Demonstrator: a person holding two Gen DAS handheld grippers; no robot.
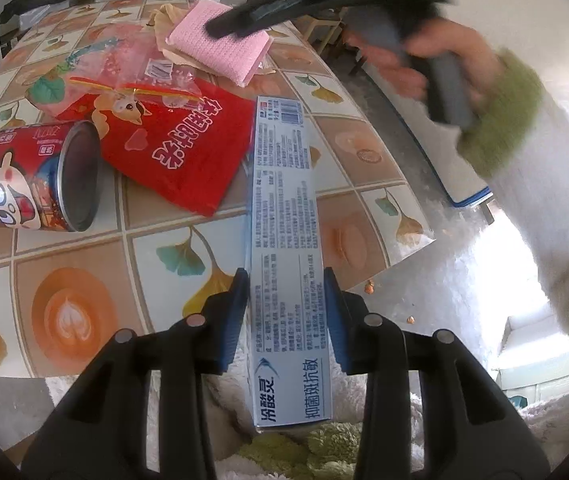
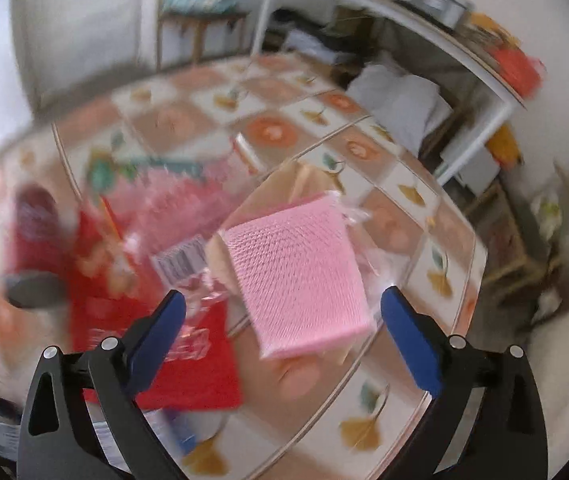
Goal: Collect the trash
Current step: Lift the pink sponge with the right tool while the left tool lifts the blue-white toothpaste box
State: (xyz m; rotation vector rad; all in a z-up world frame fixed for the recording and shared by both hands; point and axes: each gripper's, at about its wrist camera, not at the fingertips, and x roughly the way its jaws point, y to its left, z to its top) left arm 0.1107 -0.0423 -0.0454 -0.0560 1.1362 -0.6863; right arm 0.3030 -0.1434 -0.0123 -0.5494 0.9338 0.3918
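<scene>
My left gripper point(image 1: 286, 280) is shut on a long pale-blue toothpaste box point(image 1: 284, 184), its blue pads pressing the box's two sides near the close end. The box's far end reaches over the table toward a red snack bag point(image 1: 176, 148). A red can point(image 1: 32, 176) lies on its side at the left. My right gripper point(image 2: 283, 294) is open and blurred, hovering over a pink sponge point(image 2: 296, 272) with nothing between its fingers. In the left wrist view that gripper point(image 1: 228, 28) shows above the sponge point(image 1: 220, 50), held by a hand point(image 1: 444, 56) in a green cuff.
A clear pink plastic wrapper point(image 1: 124, 64) and brown paper point(image 1: 164, 16) lie by the sponge on the leaf-patterned table point(image 1: 76, 280). The table's edge runs down the right, with floor and a blue-edged board point(image 1: 444, 168) beyond. White shelves point(image 2: 424, 20) stand behind the table.
</scene>
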